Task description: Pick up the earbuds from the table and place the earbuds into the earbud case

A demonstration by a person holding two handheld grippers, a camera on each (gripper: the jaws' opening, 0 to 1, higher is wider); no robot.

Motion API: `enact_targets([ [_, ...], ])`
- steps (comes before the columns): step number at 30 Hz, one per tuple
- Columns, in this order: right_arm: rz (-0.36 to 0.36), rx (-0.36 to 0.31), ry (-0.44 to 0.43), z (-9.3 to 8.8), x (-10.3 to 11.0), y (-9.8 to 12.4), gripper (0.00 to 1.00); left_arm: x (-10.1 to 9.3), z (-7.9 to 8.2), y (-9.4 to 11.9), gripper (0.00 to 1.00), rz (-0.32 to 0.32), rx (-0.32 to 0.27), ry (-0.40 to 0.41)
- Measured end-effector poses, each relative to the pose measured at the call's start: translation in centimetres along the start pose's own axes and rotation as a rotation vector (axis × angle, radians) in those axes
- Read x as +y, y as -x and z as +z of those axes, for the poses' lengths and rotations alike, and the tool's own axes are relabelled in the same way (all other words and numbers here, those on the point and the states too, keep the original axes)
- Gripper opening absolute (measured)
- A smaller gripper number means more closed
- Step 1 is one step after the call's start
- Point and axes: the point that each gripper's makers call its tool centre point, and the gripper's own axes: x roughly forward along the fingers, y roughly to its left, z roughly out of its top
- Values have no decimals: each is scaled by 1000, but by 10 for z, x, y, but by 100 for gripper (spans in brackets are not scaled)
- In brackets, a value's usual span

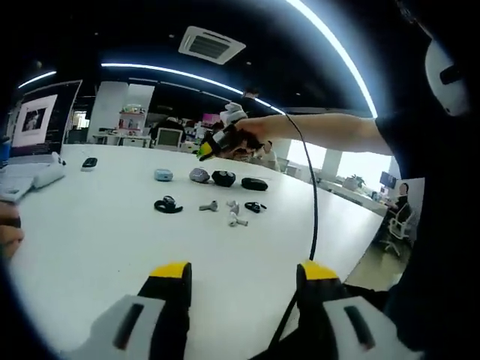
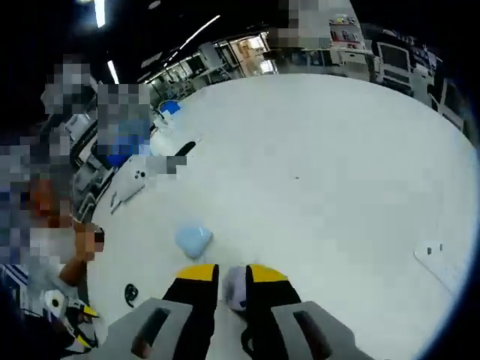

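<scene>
Several earbud cases sit in a row on the white table (image 1: 97, 232): a light blue case (image 1: 163, 175), a lavender-grey case (image 1: 199, 175) and two black cases (image 1: 223, 178) (image 1: 254, 184). In front of them lie black earbuds (image 1: 168, 204) (image 1: 255, 207) and white earbuds (image 1: 208, 205) (image 1: 238, 220). My left gripper (image 1: 245, 274) is open and empty, well short of them. A hand holds my right gripper (image 1: 204, 152) just above the lavender-grey case. In the right gripper view, my right gripper (image 2: 232, 276) has its jaws nearly together, with the lavender-grey case (image 2: 235, 291) showing in the slim gap and the light blue case (image 2: 193, 240) just beyond.
A monitor (image 1: 41, 116), a keyboard (image 1: 34, 176) and a black mouse (image 1: 89, 163) stand at the table's far left. A black cable (image 1: 313, 202) hangs from the right gripper. A white device (image 2: 129, 185) and a hand (image 2: 81, 251) are at the table's left edge. Desks and chairs stand behind.
</scene>
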Motion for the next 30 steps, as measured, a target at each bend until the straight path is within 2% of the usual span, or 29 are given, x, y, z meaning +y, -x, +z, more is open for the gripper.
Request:
enact_targets([
  [5,-62,86,99,-19,-8,-5,12,-7,9,-15,58,-35,10,-32],
  [8,-90,114,140,-24,-12,-11,12,-11,15,-19,58,-48,3,-36],
  [15,-126,189,212,-34,-19,-21,12,-11,10,-20,57,-48,21,-42],
  [22,-124,225,229,-42,-19,-34,10,-12,3,-22,56,-58,36,-34],
  [23,-109,210,221,-38,-17,-34,8,-12,3,-22,56,-60,37,-33],
  [27,-114,220,228,-38,-18,-34,5,-11,2,-23,56,-61,39,-30],
  [30,-117,205,235,-34,-18,-32,2,-11,4,-23,55,-60,35,-29],
])
